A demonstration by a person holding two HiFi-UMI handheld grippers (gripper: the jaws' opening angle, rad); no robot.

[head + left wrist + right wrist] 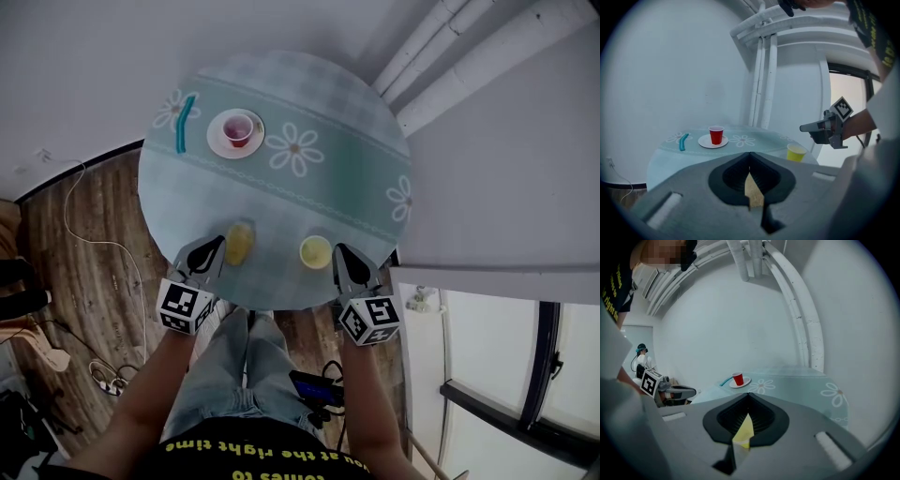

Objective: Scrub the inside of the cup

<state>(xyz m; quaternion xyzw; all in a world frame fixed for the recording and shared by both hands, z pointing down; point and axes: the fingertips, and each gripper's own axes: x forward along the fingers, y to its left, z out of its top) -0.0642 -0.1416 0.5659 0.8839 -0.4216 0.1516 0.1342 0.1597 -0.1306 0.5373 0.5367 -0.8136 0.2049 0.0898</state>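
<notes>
Head view shows the left hand-held gripper and the right hand-held gripper closed and empty at the near edge of the counter. Scrubbing has not started. The red cup stands far left on a saucer, beside a teal stick, probably the brush. Next, one must open for it.

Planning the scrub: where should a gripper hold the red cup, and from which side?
Probably across the side wall of the red cup, coming in level from its near side: it stands upright, mouth up, on a white saucer, so this leaves the inside free.
</notes>
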